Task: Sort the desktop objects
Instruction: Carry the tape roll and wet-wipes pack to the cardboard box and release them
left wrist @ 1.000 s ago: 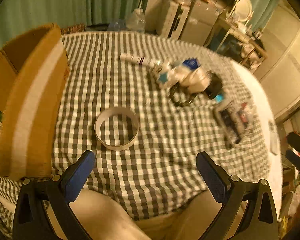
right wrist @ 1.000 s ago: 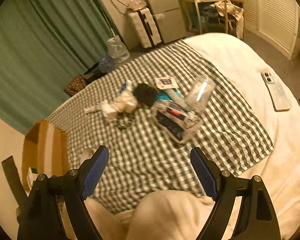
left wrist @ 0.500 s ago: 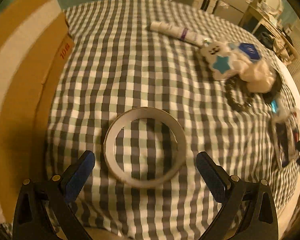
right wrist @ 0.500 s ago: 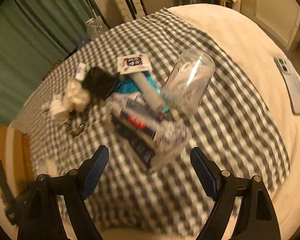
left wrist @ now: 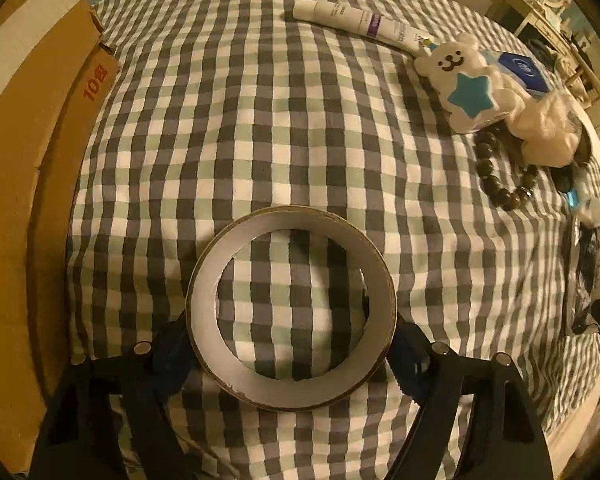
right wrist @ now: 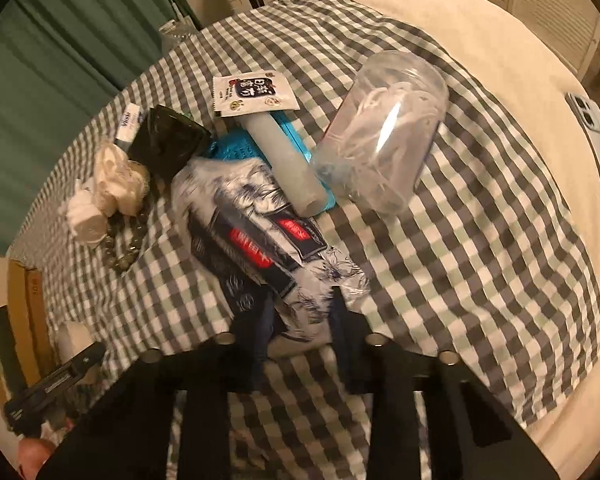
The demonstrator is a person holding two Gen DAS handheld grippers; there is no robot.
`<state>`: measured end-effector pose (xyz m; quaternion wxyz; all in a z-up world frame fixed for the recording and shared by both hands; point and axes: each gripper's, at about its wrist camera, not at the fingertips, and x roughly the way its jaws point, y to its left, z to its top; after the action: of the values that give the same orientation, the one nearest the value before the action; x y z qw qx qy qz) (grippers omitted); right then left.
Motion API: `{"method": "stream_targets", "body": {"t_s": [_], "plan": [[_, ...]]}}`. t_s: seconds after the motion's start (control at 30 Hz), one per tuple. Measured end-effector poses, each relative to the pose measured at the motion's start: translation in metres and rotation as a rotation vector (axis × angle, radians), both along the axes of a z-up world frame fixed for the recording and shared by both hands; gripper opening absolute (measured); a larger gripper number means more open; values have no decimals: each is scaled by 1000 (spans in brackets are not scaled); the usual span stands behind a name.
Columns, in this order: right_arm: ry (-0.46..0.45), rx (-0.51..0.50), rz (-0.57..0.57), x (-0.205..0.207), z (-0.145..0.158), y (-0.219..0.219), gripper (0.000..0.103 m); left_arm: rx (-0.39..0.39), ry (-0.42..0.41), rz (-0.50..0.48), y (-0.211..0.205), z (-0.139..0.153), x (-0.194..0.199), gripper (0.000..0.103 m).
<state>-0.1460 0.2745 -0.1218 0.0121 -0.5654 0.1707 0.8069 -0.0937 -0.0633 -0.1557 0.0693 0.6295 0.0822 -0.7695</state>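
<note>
Your left gripper's (left wrist: 292,350) jaws are just closing round the smooth tape ring (left wrist: 291,307); your right gripper's (right wrist: 300,320) are pinching the crinkly printed packet (right wrist: 268,240), beside a clear jar (right wrist: 384,136) hidden from the left view.

the left gripper's (left wrist: 290,346) blue pads are mostly hidden behind the tape roll's (left wrist: 291,394) outer wall on either side, so actual contact cannot be told. ahead and left of those jaws the cardboard box (left wrist: 24,184) is cut off by the frame edge. far right of them, a clear packet (left wrist: 592,264) is cropped and dark. in the right wrist view, the printed pouch (right wrist: 268,248) between the jaws is motion-blurred, its lettering unreadable. right of those jaws, the phone (right wrist: 598,148) runs off the edge.
</note>
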Motion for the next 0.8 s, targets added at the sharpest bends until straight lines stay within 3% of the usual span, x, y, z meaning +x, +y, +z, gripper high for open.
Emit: {"method": "stream_targets", "body": {"t_s": [0.13,0.33,0.57,0.8], "plan": [[10,-38,-1,15,11,0,18,17,-7,2,-4,10,14,83],[64,-50,15,38,50,-6,18,-14,115,-67,-2,60,55,83],[166,-37,58,60,111,-27,18,-48,317,-95,-13,148,80,83],[318,-36,173,91,197,-91,18,-49,539,-105,-32,246,91,83]]}}
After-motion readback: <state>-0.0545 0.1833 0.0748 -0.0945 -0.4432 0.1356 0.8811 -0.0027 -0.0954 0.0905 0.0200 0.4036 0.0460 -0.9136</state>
